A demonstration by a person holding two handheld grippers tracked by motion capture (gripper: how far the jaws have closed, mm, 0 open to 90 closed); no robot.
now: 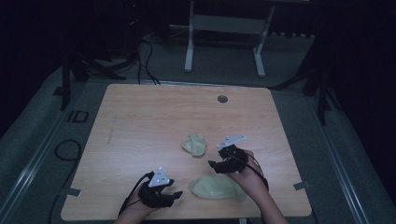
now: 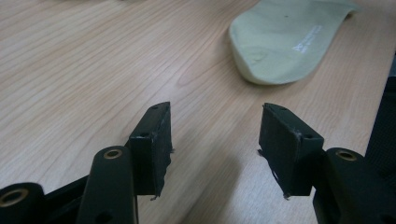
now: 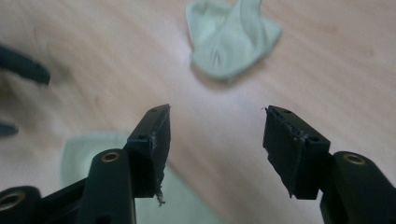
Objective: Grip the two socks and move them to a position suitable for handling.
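Altogether two pale green pieces lie on the wooden table (image 1: 140, 116): one flat insole (image 1: 217, 188) near the front edge, and one crumpled sock (image 1: 195, 144) farther back toward the middle. Two grippers work over them, one in each of the person's hands. The left gripper (image 1: 176, 195) sits low at the front of the table, just left of the insole and apart from it; in the left gripper view its jaws stand roughly half open with only bare wood between them, and the insole's rounded end (image 2: 285, 44) lies ahead and to the right, printed with a small white mark. The right gripper (image 1: 214, 165) hovers between the two pieces, above the insole's back edge and just right of the sock. In the right gripper view its jaws also stand parted and hold nothing; the sock (image 3: 231, 39) lies ahead beyond the tips, and part of the insole (image 3: 88, 149) shows blurred beneath the left jaw.
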